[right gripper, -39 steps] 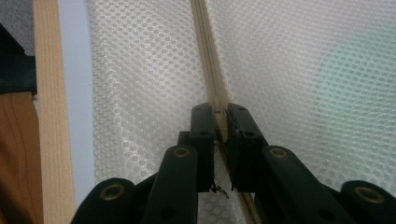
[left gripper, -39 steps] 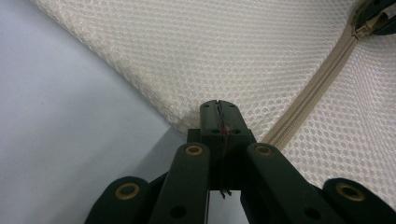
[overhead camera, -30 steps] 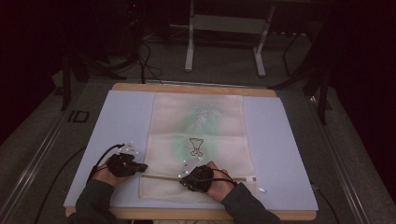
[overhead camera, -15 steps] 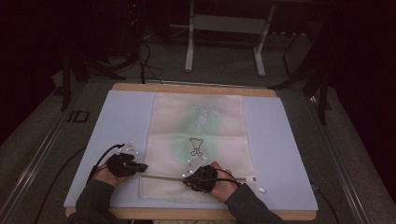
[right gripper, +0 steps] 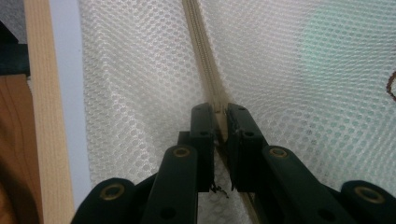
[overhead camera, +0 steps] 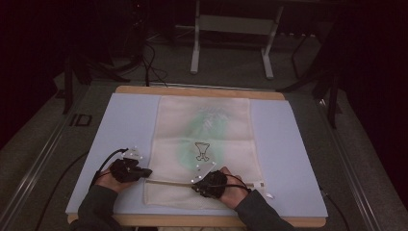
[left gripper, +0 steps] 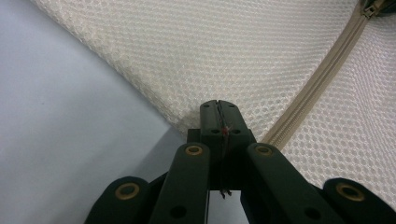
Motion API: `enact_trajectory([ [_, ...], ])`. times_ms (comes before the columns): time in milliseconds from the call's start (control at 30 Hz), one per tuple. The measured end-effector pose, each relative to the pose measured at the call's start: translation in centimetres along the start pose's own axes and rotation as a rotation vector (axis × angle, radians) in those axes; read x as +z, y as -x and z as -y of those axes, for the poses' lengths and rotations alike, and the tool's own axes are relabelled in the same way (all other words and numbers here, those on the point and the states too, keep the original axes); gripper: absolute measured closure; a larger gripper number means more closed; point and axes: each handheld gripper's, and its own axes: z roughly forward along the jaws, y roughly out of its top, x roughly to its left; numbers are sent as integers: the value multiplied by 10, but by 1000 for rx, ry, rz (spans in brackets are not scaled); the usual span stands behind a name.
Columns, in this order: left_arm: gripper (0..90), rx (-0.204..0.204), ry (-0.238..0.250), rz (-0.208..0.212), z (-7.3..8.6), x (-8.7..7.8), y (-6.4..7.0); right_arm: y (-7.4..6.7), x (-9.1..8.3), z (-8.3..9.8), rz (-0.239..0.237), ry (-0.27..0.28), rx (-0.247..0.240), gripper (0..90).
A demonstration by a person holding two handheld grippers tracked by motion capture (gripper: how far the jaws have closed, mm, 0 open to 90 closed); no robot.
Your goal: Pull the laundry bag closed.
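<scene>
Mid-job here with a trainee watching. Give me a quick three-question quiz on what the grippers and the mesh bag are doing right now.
1. True or false: the left gripper is shut on the mesh bag at its edge.
2. What do the right gripper jaws close around? A) the zipper B) the blue mat C) a cable
3. What colour shows through the mesh?

Key: 1 true. 2 A. 3 green.

Dark sleeves (overhead camera: 98, 208) end at each black claw (left gripper: 219, 109), whose arms carry brass-ringed pivots and a trailing black cable (overhead camera: 107, 161).
</scene>
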Motion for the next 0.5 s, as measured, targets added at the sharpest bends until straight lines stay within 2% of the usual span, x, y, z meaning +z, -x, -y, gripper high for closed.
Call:
enact_trajectory([
  [500,900,-6,5,2,0,0,0,2,-5,7,6,-11,12,823],
])
